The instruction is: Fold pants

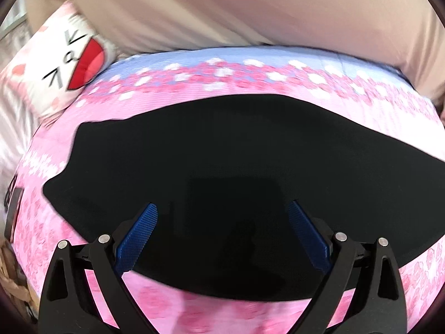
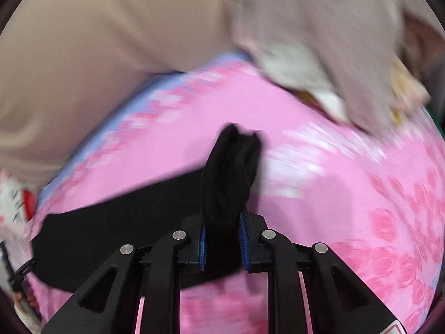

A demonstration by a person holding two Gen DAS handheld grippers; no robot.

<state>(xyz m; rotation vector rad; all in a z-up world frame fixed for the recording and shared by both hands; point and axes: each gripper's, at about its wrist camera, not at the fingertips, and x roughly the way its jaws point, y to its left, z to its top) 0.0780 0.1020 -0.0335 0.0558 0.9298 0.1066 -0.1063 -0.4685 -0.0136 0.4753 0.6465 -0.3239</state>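
Black pants (image 1: 236, 161) lie spread flat on a pink flowered bedsheet (image 1: 250, 89). In the left wrist view my left gripper (image 1: 222, 217) stands open just above the cloth, its blue pads (image 1: 139, 236) wide apart with nothing pinched between them. In the right wrist view my right gripper (image 2: 222, 236) is shut on a bunched end of the pants (image 2: 228, 178), which sticks up past the blue pads (image 2: 244, 239). The other part of the black pants (image 2: 116, 222) trails off to the left on the sheet.
A white cushion with a red mouth (image 1: 64, 64) lies at the far left of the bed. A beige cover (image 1: 222, 8) runs along the far side. A heap of grey and white cloth (image 2: 333, 64) sits at the back right. Dark items (image 1: 12, 208) lie at the bed's left edge.
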